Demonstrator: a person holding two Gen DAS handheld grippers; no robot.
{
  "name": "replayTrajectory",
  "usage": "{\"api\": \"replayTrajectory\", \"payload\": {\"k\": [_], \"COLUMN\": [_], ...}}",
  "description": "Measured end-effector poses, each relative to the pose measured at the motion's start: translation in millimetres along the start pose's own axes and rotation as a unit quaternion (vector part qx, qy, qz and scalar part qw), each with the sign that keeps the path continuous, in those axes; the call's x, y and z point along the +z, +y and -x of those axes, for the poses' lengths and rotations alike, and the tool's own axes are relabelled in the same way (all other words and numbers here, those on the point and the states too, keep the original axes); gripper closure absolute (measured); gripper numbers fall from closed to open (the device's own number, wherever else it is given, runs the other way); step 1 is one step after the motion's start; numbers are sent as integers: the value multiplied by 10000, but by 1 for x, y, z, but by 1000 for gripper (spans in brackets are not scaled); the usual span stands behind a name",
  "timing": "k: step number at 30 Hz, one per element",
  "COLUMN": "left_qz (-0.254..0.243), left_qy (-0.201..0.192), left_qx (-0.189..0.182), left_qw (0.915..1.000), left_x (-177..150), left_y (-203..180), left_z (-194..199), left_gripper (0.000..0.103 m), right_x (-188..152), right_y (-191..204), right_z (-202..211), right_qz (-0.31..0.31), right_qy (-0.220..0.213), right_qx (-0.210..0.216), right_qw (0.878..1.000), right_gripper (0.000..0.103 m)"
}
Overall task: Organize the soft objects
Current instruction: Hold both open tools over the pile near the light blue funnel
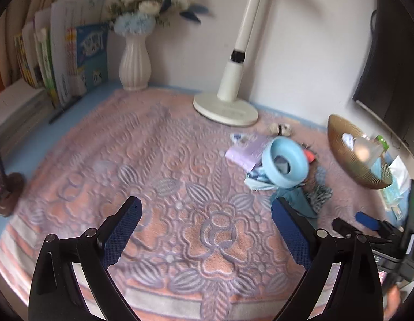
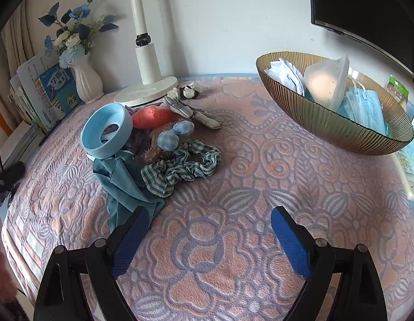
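Observation:
A pile of soft things lies on the pink patterned cloth [image 2: 260, 187]: a checked scrunchie [image 2: 180, 168], a teal cloth [image 2: 126, 184], a blue checked bow [image 2: 174, 135], an orange-red soft piece [image 2: 150, 117], a plaid fabric strip [image 2: 193, 112] and a light blue ring [image 2: 106, 131]. The ring [image 1: 286, 161] and teal cloth [image 1: 295, 200] also show in the left wrist view. A ribbed gold bowl [image 2: 327, 125] holds masks and papers. My right gripper [image 2: 209, 230] is open and empty, just in front of the teal cloth. My left gripper [image 1: 207, 222] is open and empty over bare cloth, left of the pile.
A white lamp base [image 2: 145, 91], a white vase with blue flowers [image 2: 86, 80] and upright books [image 2: 46, 93] stand along the back wall. A dark monitor [image 2: 367, 5] hangs at the back right. The right gripper [image 1: 367, 222] shows at the left wrist view's right edge.

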State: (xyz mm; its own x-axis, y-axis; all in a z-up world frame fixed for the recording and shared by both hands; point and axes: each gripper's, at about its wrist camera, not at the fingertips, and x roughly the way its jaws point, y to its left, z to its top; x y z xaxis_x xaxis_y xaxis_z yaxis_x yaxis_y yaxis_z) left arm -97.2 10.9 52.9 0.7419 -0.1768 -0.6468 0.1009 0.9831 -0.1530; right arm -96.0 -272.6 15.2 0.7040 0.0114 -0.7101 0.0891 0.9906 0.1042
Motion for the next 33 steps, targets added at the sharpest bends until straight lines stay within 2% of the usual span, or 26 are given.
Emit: {"api": "replayTrajectory", "payload": {"k": [3, 8, 12, 21, 33], "left_qz": [-47, -79, 21, -254, -315], "left_qy": [135, 428, 423, 390, 429], "left_qx": [122, 71, 13, 69, 32], "left_qw": [9998, 9990, 9991, 9989, 9986], "left_x": [-5, -14, -15, -18, -20], "left_y": [-3, -2, 1, -8, -10], "left_z": [-19, -38, -39, -38, -38], "left_gripper": [6, 6, 6, 6, 6], "right_x": [0, -1, 1, 1, 1], "right_y": [1, 6, 5, 2, 5], "right_z": [0, -1, -3, -4, -5], "right_qz": [-9, 33, 17, -44, 62], "right_qy": [7, 39, 67, 110, 108], "right_qx": [-16, -82, -151, -171, -203], "right_qw": [10000, 10000, 9999, 9998, 9997], "right_gripper": [12, 11, 11, 11, 11]}}
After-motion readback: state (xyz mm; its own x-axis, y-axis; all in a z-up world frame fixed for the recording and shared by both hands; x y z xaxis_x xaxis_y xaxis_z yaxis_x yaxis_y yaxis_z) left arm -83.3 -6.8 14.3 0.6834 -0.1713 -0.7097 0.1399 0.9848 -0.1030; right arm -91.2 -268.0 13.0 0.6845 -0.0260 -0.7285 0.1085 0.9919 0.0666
